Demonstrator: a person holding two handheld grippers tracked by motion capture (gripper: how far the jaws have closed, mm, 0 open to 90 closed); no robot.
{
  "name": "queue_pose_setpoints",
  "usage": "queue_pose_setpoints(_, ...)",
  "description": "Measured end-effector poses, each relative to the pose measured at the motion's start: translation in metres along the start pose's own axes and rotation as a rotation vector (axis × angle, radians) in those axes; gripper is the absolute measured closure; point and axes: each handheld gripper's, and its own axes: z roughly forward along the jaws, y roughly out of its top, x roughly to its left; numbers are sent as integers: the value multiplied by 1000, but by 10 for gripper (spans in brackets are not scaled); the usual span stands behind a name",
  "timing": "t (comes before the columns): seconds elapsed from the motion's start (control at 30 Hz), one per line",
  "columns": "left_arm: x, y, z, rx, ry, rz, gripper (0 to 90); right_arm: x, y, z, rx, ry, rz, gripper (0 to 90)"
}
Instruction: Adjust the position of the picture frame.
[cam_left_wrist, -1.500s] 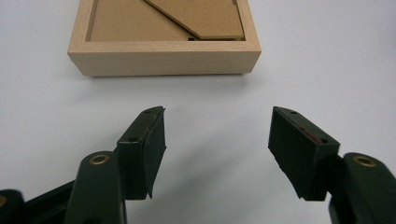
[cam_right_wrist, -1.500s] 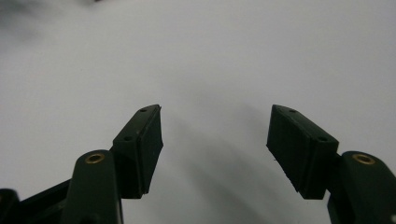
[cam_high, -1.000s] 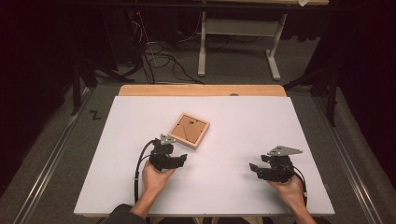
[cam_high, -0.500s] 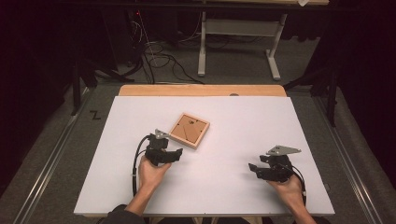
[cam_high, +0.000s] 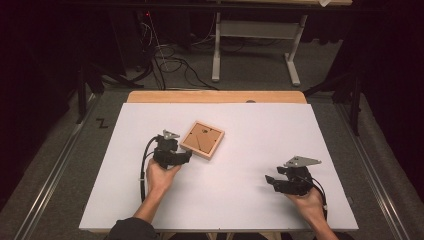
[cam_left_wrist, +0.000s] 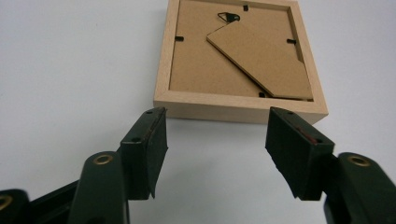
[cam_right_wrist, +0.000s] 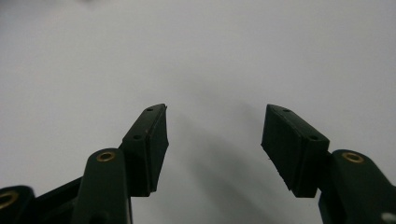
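Note:
A small wooden picture frame (cam_high: 202, 140) lies face down on the white table top (cam_high: 250, 200). Its brown backing and folded stand leg (cam_left_wrist: 257, 60) face up. My left gripper (cam_high: 184, 157) sits just off the frame's near left edge. In the left gripper view the left gripper (cam_left_wrist: 217, 113) points at the frame's near side (cam_left_wrist: 238, 109); its jaws have just been closing a little but stand open, apart from the wood. My right gripper (cam_high: 271, 181) rests at the front right, and its jaws (cam_right_wrist: 215, 109) are open over bare white surface after closing slightly.
A strip of bare wood (cam_high: 215, 96) runs along the table's far edge. Beyond it, cables (cam_high: 165, 60) trail on the grey floor beside a white-legged stand (cam_high: 250, 45). Metal rails (cam_high: 55, 170) flank the table.
The left hand has carried its gripper away from the person and slightly left, up alongside the frame's left edge. The right hand has kept still.

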Motion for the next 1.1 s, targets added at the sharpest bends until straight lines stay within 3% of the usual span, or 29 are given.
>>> queue_pose_setpoints(0.3, 12, 3, 10, 4, 25, -39, 402, 1, 0, 1, 7, 1, -1, 411)
queue_pose_setpoints(0.47, 16, 12, 14, 6, 52, -29, 415, 2, 0, 1, 7, 6, -3, 414)
queue_pose_setpoints(0.6, 19, 14, 21, 22, 54, -34, 433, 3, 0, 1, 7, 11, -6, 414)
queue_pose_setpoints(0.73, 19, 23, 22, 6, 55, -36, 439, 3, 0, 2, 9, 17, -4, 413)
queue_pose_setpoints(0.83, 18, 28, 25, 20, 73, -17, 440, 3, 0, 1, 7, 29, 1, 412)
queue_pose_setpoints(1.1, 22, 36, 38, 43, 83, -33, 456, 3, 0, 2, 11, 50, -2, 411)
